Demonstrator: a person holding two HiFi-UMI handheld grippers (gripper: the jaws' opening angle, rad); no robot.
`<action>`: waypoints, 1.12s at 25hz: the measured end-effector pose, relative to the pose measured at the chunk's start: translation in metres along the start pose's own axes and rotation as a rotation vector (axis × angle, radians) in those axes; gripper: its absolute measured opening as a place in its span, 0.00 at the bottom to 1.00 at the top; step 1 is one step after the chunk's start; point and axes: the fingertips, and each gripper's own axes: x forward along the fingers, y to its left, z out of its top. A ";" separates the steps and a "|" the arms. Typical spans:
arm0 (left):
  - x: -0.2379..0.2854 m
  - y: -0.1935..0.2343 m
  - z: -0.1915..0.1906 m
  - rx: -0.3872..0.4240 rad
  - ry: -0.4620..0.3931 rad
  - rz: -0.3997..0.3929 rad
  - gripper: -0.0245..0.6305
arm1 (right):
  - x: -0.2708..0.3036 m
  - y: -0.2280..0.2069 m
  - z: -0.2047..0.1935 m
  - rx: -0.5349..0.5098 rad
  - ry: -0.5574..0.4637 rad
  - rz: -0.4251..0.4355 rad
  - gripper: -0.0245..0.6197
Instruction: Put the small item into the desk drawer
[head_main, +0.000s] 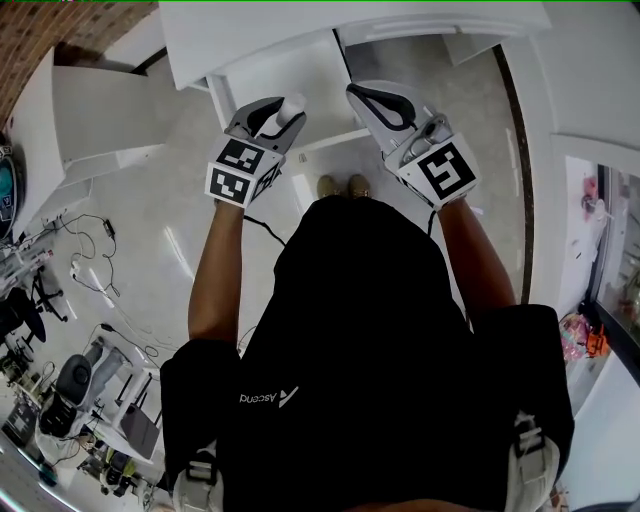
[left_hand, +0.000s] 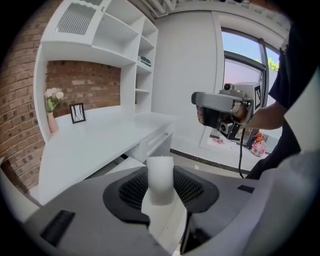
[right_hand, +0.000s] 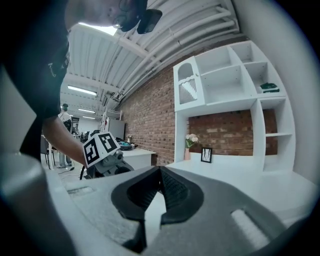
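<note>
My left gripper (head_main: 283, 110) is shut on a small white cylinder-like item (head_main: 294, 103), held between the black pads (left_hand: 131, 189) and standing up past the jaws (left_hand: 160, 180). It hangs beside the front of the white desk (head_main: 250, 35), over a white drawer-like panel (head_main: 285, 85) that juts out under the desk's edge. A drawer front (left_hand: 156, 142) shows under the desk top in the left gripper view. My right gripper (head_main: 363, 93) is level with the left one, to its right; its jaws (right_hand: 160, 172) are shut with nothing between them.
A white shelf unit (left_hand: 125, 40) stands on the desk, with a vase of flowers (left_hand: 51, 107) and a small picture frame (left_hand: 76, 113) against the brick wall. Cables (head_main: 85, 250) and an office chair (head_main: 75, 385) lie on the floor at left. The person's shoes (head_main: 341, 185) are below the grippers.
</note>
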 end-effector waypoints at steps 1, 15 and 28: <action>0.007 0.001 -0.005 -0.003 0.023 -0.010 0.28 | 0.000 -0.002 -0.004 0.002 0.013 -0.005 0.04; 0.087 0.035 -0.071 -0.044 0.327 -0.115 0.28 | 0.008 -0.028 -0.042 0.011 0.101 -0.053 0.04; 0.133 0.032 -0.123 -0.117 0.476 -0.206 0.28 | 0.007 -0.044 -0.067 0.014 0.164 -0.077 0.04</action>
